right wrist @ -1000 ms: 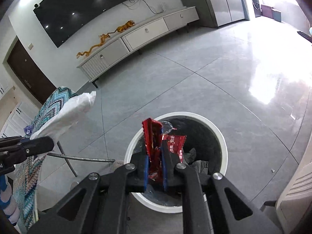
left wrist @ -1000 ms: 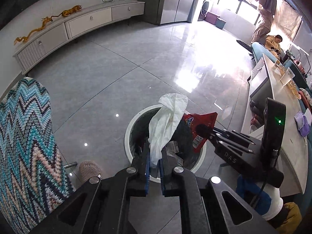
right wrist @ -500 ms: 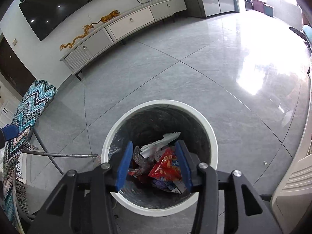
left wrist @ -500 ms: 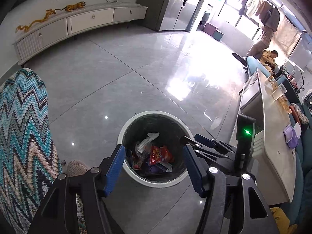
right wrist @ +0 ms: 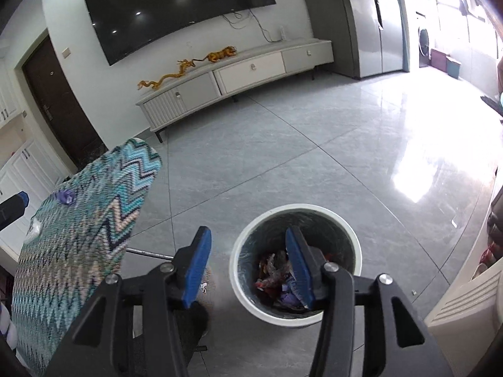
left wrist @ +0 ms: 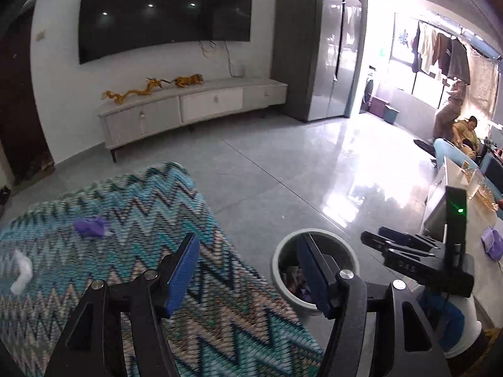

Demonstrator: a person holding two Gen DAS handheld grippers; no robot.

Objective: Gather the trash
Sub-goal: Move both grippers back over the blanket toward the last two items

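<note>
Left gripper [left wrist: 248,270]: the black jaws with blue pads are held well apart and nothing is seen between them. They have just been opening further. It is pointed down over the zigzag-patterned knitted cloth in teal, beige and black [left wrist: 132,245], probably because the next pieces of trash are lying there.

Right gripper [right wrist: 248,270]: the jaws have just been opened and are now held about half apart, with nothing between them. It is kept above the floor, just beside the bin, so the wrappers inside can be seen past its right finger.

Round white waste bin with dark liner [right wrist: 342,223]: it is placed on the grey tiled floor [right wrist: 314,157], close to the edge of the cloth-covered surface, likely so that trash can be dropped in with a short move.

Content of bin: crumpled wrappers in red, purple and white [right wrist: 276,270] are lying at the bottom. The bin is judged far from full.

Trash not yet collected: a small crumpled purple piece [left wrist: 89,226] and a white crumpled tissue-like piece [left wrist: 22,271] are lying on the cloth, apart from each other. In the right wrist view the purple piece is seen near the far end of the cloth.

Task progress: part is judged done, and two pieces at least are left.
</note>
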